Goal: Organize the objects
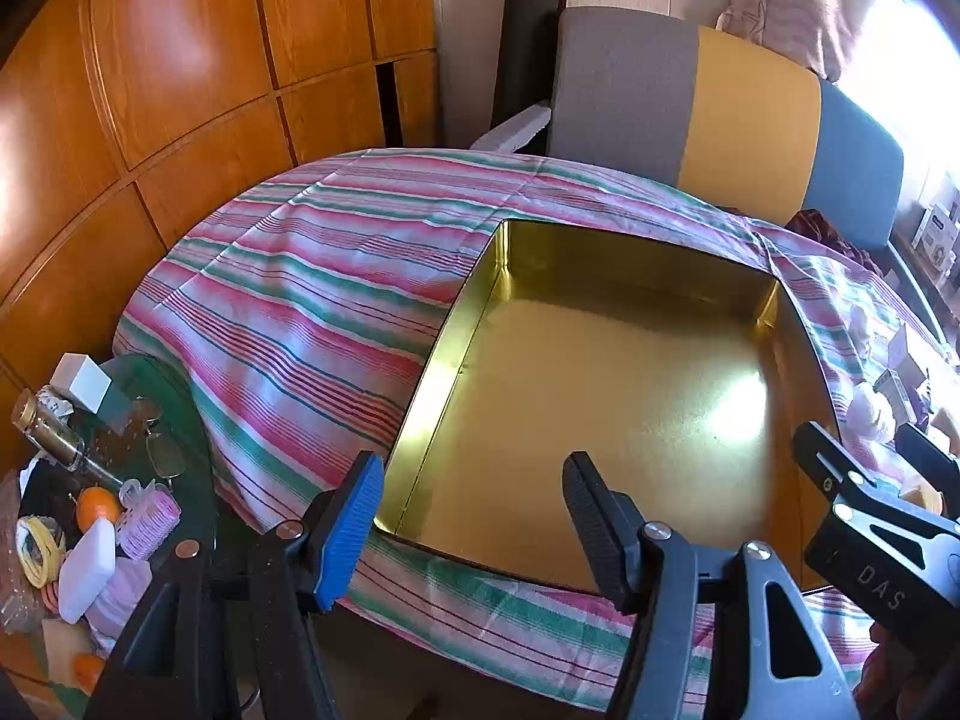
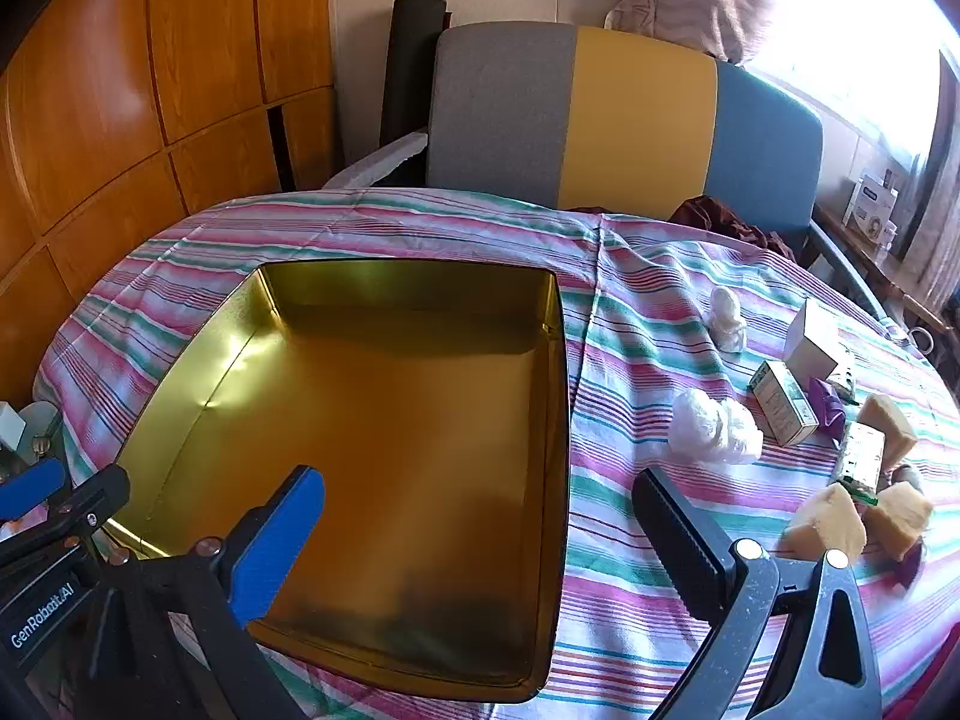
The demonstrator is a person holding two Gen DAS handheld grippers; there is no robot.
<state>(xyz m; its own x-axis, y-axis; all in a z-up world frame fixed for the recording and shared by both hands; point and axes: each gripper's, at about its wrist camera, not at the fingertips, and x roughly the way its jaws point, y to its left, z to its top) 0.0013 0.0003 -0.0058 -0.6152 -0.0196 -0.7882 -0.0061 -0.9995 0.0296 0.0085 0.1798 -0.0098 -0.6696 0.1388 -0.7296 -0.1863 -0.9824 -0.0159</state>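
A wide gold metal tin (image 1: 600,396) lies open and empty on the striped cloth; it also fills the middle of the right wrist view (image 2: 384,408). My left gripper (image 1: 474,516) is open and empty over the tin's near left corner. My right gripper (image 2: 480,534) is open and empty over the tin's near right edge. To the right of the tin lie a white plastic bundle (image 2: 714,426), a smaller white bundle (image 2: 727,315), a green-and-white box (image 2: 783,411), a white box (image 2: 815,339) and tan soap-like blocks (image 2: 825,525).
The striped cloth (image 1: 312,300) covers a round table. A grey, yellow and blue chair back (image 2: 600,120) stands behind it. A small side table (image 1: 90,480) at the left holds a bottle, oranges and clutter. Wooden panels (image 1: 150,90) line the left.
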